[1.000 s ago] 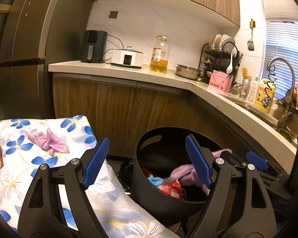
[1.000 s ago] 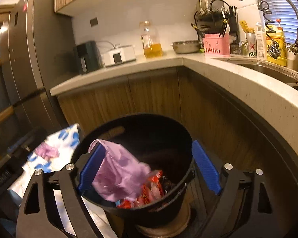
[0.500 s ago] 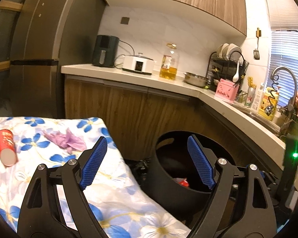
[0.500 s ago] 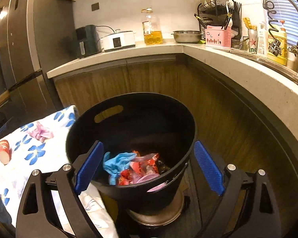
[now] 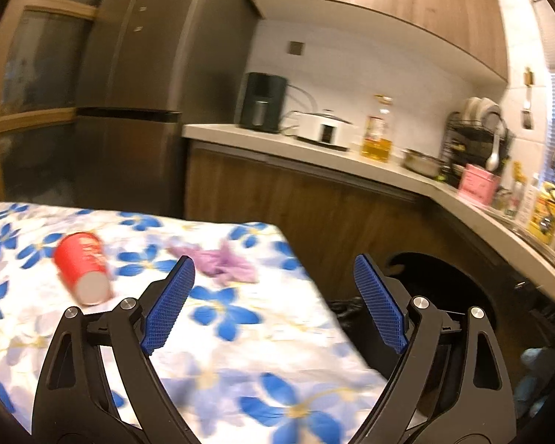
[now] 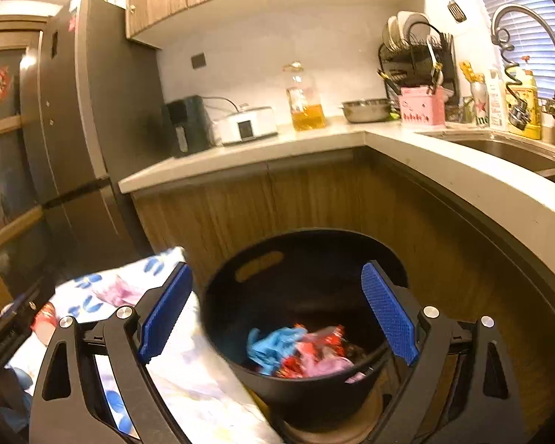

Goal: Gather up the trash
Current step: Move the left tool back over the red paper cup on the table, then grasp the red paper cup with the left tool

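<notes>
Red paper cup point(image 5: 82, 273) on its side, left of frame, on the floral cloth, crumpled purple glove point(image 5: 218, 263) just right of it, black bin point(image 6: 303, 318) lower centre, holding blue, red and pink scraps point(image 6: 299, 351)

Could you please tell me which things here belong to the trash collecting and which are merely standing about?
Part of the job:
red paper cup
crumpled purple wrapper
black bin, already holding wrappers
left gripper, jaws opening, nothing between them

Just standing about:
oil bottle
steel bowl
dish rack
</notes>
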Demonstrator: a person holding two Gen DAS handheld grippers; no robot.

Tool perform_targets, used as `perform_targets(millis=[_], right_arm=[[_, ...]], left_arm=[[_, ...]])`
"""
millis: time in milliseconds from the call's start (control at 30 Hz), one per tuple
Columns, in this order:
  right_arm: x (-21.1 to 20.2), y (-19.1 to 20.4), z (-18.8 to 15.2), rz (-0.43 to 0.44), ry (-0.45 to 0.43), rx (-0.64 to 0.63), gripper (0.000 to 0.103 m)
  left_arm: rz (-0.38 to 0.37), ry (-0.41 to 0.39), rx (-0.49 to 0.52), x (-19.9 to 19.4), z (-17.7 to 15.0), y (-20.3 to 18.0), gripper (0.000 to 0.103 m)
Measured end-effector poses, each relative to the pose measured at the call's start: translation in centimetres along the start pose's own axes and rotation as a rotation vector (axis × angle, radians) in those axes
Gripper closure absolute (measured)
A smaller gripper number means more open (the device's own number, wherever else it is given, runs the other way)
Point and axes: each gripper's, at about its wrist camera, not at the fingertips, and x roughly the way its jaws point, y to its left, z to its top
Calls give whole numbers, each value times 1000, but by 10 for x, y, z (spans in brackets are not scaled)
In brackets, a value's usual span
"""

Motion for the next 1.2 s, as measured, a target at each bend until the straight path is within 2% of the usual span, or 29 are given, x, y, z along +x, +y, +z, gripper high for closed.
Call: perform_targets(millis=[100,333,467,833,1200], right_arm=[[-2,14,2,31,-40,9,14],[7,52,0,117,-67,5,14],[16,78,-4,160,-79,-20,14],[53,132,-15,251,-49,-54,14],[85,163,-29,280,1,-79,14]], left_arm=[[77,-9,-26,0,0,26,14],[251,-21,-102,4,-2,96,12],[313,-5,-142,13,-5,123,12],[369,64,-195,47,-10,150,12],[365,190,-280,81,-16,178,14]])
